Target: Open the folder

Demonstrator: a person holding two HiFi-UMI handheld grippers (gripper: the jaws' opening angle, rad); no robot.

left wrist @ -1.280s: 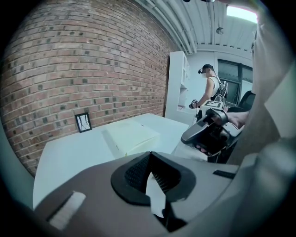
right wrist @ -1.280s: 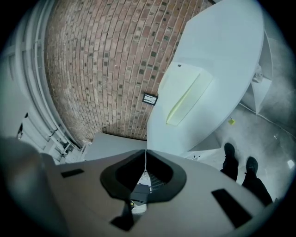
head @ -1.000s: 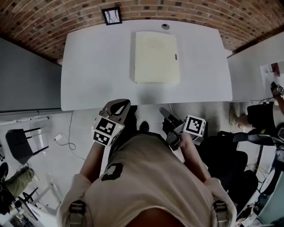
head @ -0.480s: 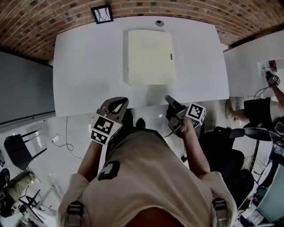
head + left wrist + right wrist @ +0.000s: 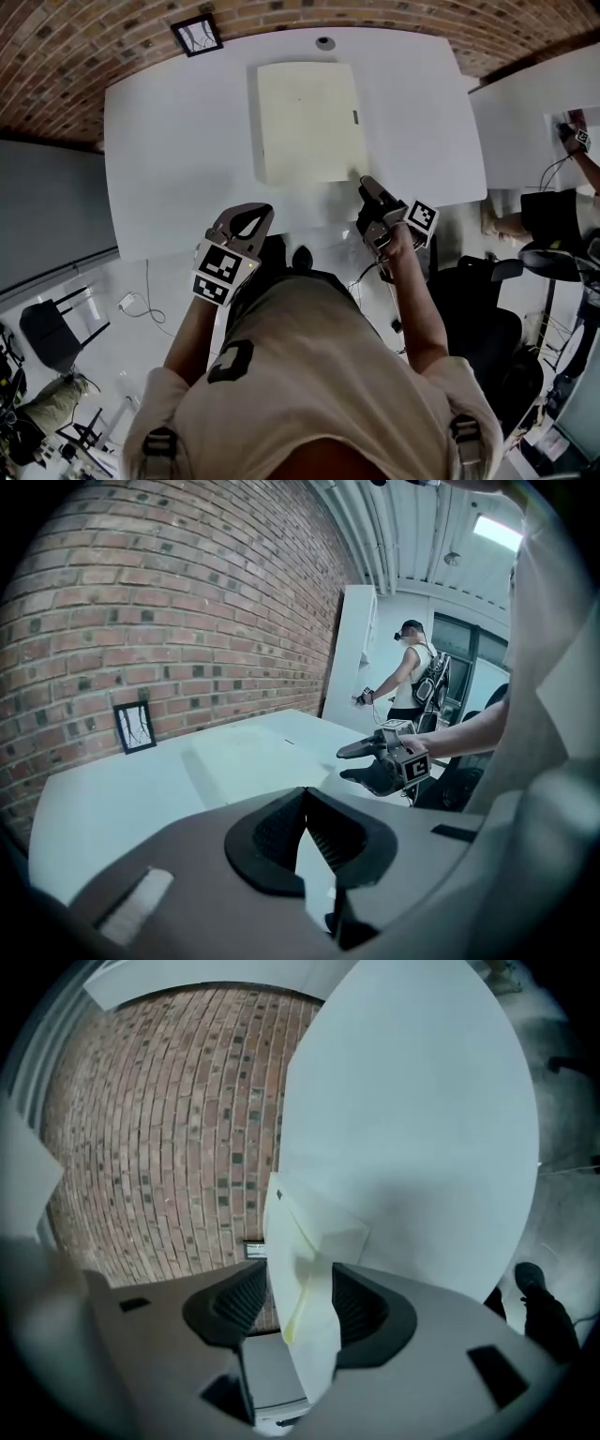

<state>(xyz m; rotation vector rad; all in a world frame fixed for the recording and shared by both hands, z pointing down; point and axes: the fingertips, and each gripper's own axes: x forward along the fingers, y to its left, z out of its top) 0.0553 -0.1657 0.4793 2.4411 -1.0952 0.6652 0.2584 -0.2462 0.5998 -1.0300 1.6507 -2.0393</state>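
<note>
Closed pale folder (image 5: 309,122) flat on the white table (image 5: 169,141), my right tongs (image 5: 366,184) at its near right corner

The table is mostly bare: the folder lies toward its far middle, square to the edges, with broad open tabletop on its left and a narrower strip on its right. My right tongs have just been opening, and their jaws now stand apart with the folder's corner in the gap, the pads not pressing it. My left tongs (image 5: 255,212) hang over the table's near edge, well apart from the folder, jaws together on nothing. Nothing lies between either tool and the folder. A black chair (image 5: 487,319) stands to my right, a second white table (image 5: 525,112) beyond it. A small framed picture (image 5: 197,35) leans on the brick wall (image 5: 94,37), and a small round thing (image 5: 324,43) sits at the far edge
</note>
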